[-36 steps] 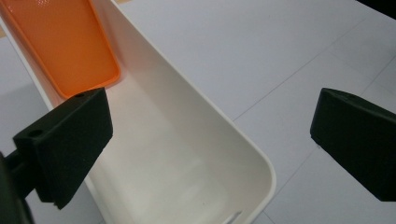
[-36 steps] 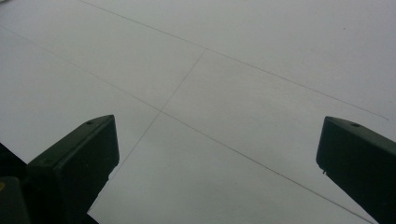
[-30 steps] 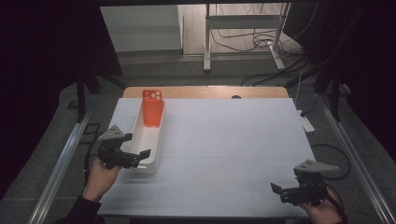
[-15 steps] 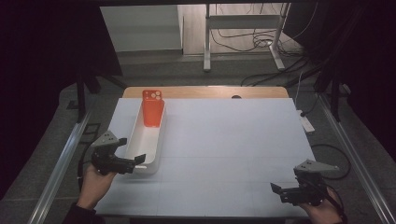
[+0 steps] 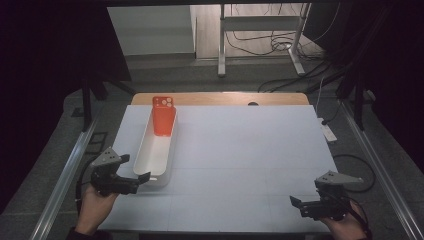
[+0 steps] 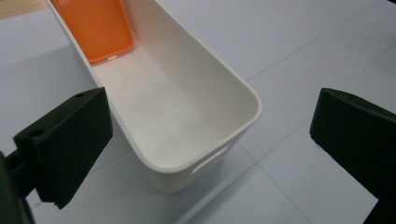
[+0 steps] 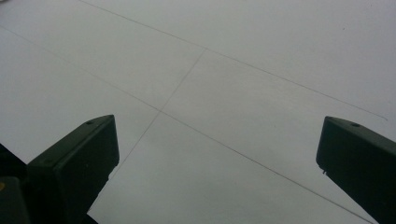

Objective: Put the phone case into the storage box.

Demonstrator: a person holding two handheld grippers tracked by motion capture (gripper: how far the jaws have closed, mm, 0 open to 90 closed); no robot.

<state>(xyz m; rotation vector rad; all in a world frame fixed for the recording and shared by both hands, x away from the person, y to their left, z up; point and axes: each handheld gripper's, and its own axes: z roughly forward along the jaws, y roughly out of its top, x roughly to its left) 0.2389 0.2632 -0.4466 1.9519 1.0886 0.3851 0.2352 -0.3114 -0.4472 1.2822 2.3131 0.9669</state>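
High view: we see one long white plastic bin [image 5: 156,152] on the white table [image 5: 250,165], one orange phone case [image 5: 163,116] leaning inside its far end. Left gripper [image 5: 141,177] at the bin's near end, right gripper [image 5: 296,204] well apart.

Left gripper view: jaws wide apart, empty, around the smooth rounded bin corner [image 6: 187,121]; case textured [image 6: 95,28].

Right gripper view: jaws wide, empty, over the table.

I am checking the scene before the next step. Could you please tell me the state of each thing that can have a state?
white bin: upright on the table, open at the top, holds just the phone case.
orange phone case: leaning against the bin's far end, tilted.
left gripper: open, near the bin's near end, holding nothing.
right gripper: open, over bare table, holding nothing.
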